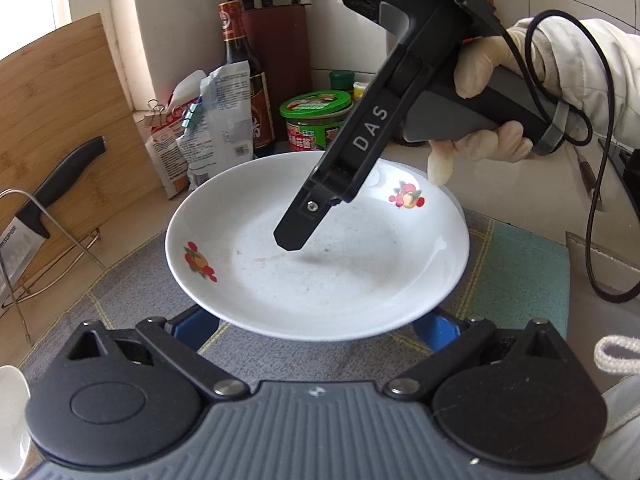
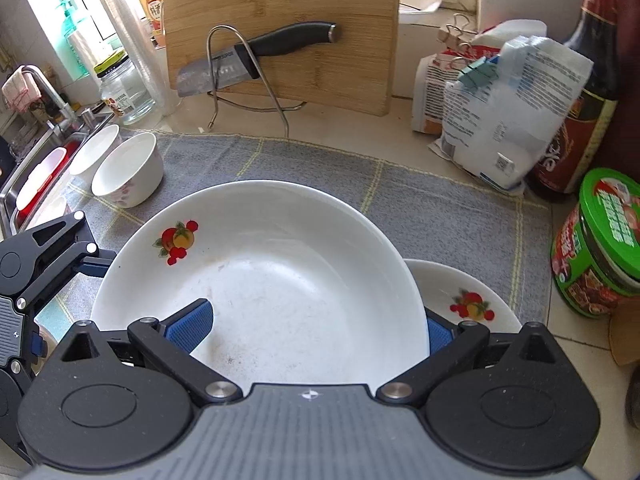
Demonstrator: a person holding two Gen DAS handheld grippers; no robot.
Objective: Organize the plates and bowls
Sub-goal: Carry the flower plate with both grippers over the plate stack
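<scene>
A white plate with fruit prints point(image 1: 320, 264) fills the middle of the left wrist view and is held above the grey mat point(image 1: 132, 292). My right gripper point(image 2: 316, 330) straddles its rim point(image 2: 272, 272), one blue pad inside and one outside. A second fruit-print plate point(image 2: 468, 304) lies on the mat beneath it, to the right. My left gripper point(image 1: 320, 326) is open, its blue pads under the plate's near rim. Two white bowls point(image 2: 128, 168) stand at the mat's left end.
A bamboo cutting board point(image 2: 288, 20) leans on the wall behind a wire rack point(image 2: 256, 80) holding a knife point(image 2: 256, 56). Clipped bags point(image 2: 500, 112), a dark sauce bottle point(image 2: 592, 80) and a green-lidded tub point(image 2: 600, 248) stand at right. The sink point(image 2: 36, 172) is at left.
</scene>
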